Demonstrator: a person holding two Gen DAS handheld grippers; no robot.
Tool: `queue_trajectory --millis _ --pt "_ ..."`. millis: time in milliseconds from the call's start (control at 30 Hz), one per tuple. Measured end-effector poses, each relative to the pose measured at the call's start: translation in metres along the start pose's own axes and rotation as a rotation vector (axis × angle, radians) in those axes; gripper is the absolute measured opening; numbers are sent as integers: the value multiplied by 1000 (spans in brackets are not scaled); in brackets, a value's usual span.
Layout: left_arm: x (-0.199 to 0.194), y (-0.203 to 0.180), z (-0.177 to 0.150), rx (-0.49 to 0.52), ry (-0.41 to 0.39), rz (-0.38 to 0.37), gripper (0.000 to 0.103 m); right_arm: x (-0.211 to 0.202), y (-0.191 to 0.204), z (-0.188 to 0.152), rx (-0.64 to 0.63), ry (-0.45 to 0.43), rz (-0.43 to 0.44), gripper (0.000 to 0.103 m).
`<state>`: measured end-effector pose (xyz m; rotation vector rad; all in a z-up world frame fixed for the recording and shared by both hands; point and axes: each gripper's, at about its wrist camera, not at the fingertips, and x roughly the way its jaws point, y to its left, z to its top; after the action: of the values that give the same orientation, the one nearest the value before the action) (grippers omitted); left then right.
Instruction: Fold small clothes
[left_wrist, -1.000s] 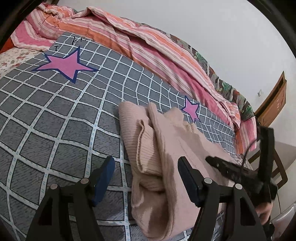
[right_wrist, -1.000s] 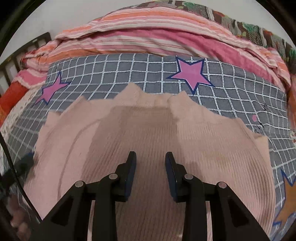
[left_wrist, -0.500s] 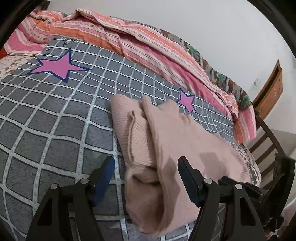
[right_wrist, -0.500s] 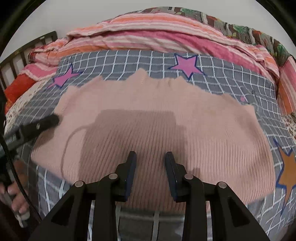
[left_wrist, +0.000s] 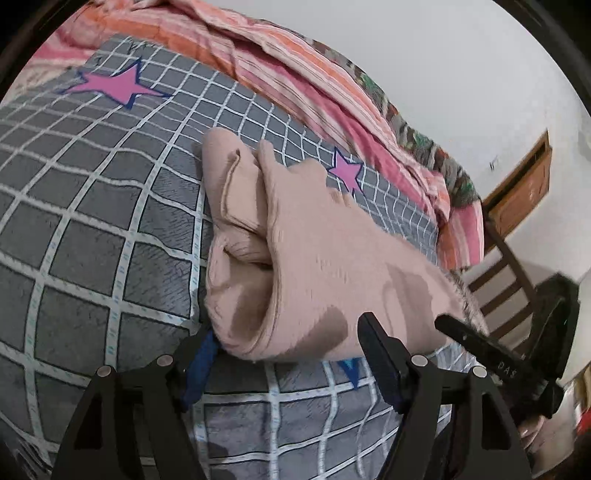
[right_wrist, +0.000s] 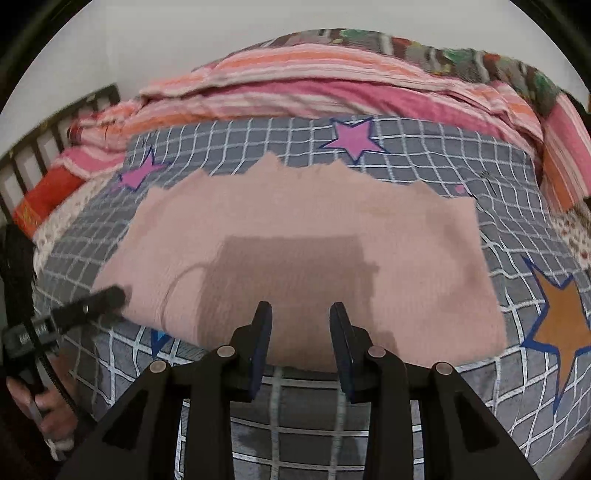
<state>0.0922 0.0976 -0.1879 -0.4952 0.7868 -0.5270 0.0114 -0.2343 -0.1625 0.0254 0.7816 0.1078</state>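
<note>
Left tool (left_wrist: 284, 354): opening, near corner of the folded pink sweater (left_wrist: 325, 251) between its pads, unpinched. Sweater flat on grey checked bedspread (right_wrist: 424, 162). Right tool (right_wrist: 301, 332): narrowly apart, empty, over the sweater's near edge.

Left wrist view: low and close at the near left corner of the folded pink garment (left_wrist: 332, 266), facing along it toward the striped quilt (left_wrist: 295, 74) and wall; right wrist view: close above the garment's near edge (right_wrist: 303, 258), angled downward (quilt beyond); both views share the garment, the grid-patterned bedsheet (right_wrist: 424, 155) and each other's gripper.
</note>
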Motion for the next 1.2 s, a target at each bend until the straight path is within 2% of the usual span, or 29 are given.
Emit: queue_trajectory --millis 133,267,433,567,667,733,833,967,1067,1200 --pt "12 3 11 -82 -28 -42 70 -6 -18 1 47 -3 23 33" --pt "22 0 23 -121 -78 -35 69 -19 -31 -1 32 -20 18 33" --pt "38 -7 38 -127 -130 86 56 -39 -59 -2 30 -53 12 33" --pt "42 -17 52 -82 -158 187 49 -52 -92 -10 62 -75 -16 33" --pt "43 -20 63 -76 -163 280 35 -56 -118 -19 90 -81 -67 33" --pt "45 -28 68 -41 -157 313 28 -56 -137 -25 118 -79 -76 33" --pt "41 -49 73 58 -162 341 25 -54 -160 -30 168 -83 -72 33" --pt "36 -81 82 72 -163 332 24 -57 -179 -32 196 -111 -59 33" --pt "39 -121 87 105 -180 338 23 -59 -191 -28 210 -135 -41 33" --pt "49 -178 86 182 -195 284 23 -68 -199 -24 202 -162 -43 33"
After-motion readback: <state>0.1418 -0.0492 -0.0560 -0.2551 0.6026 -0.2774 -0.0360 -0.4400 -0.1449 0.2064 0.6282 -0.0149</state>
